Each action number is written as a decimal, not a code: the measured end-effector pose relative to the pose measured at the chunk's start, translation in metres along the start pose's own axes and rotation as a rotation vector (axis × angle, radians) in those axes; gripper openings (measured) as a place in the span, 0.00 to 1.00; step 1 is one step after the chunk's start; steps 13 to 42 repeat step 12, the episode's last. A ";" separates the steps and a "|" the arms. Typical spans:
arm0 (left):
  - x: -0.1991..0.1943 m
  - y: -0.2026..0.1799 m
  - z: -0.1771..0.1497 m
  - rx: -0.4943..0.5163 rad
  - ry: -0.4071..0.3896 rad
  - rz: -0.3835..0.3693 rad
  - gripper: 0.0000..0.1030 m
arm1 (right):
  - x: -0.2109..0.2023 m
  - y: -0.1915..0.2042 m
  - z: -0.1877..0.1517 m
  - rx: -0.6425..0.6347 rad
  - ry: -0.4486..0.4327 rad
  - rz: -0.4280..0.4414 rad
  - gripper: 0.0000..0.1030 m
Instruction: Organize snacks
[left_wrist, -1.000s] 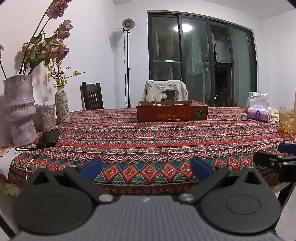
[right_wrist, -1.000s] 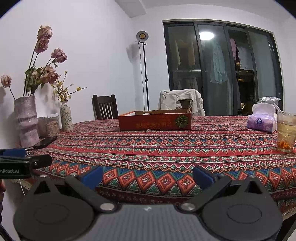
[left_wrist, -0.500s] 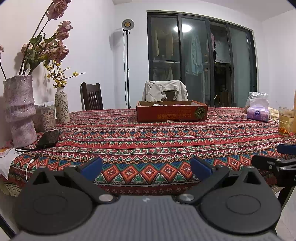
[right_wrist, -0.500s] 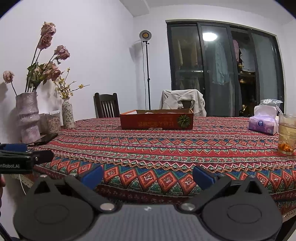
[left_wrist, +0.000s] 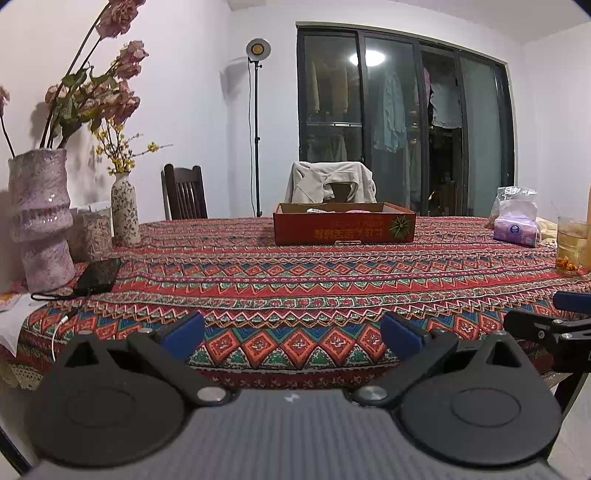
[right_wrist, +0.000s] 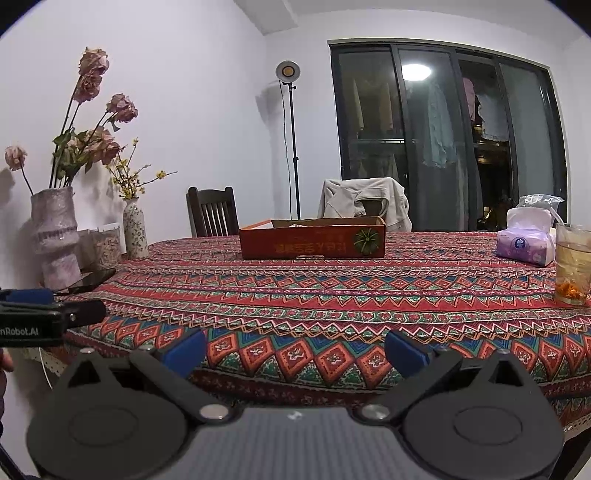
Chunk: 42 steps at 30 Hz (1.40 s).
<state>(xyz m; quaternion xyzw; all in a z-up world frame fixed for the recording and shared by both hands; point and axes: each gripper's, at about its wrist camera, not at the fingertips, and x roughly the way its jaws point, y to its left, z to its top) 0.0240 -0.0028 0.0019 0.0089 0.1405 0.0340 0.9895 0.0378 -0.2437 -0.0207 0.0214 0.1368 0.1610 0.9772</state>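
Box (left_wrist: 345, 228) of snacks sits far across the table (left_wrist: 295, 280) — well apart from both grippers. Left gripper (left_wrist: 291, 332) and right gripper (right_wrist: 295, 349) fingers spread, holding nothing.

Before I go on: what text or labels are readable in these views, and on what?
"nRobot.AI", cut off at the frame edge: white print on the left gripper's body, right wrist view.
Yellow characters on the red cardboard box: upside down, unreadable.
Round logo on the purple tissue pack: too small.
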 end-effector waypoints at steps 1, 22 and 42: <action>0.000 0.000 0.000 -0.002 -0.001 -0.002 1.00 | 0.000 -0.001 0.000 0.001 -0.001 0.000 1.00; 0.001 0.003 -0.001 -0.015 0.006 -0.012 1.00 | 0.000 0.001 -0.001 -0.012 0.001 0.002 1.00; 0.001 0.003 -0.001 -0.015 0.006 -0.012 1.00 | 0.000 0.001 -0.001 -0.012 0.001 0.002 1.00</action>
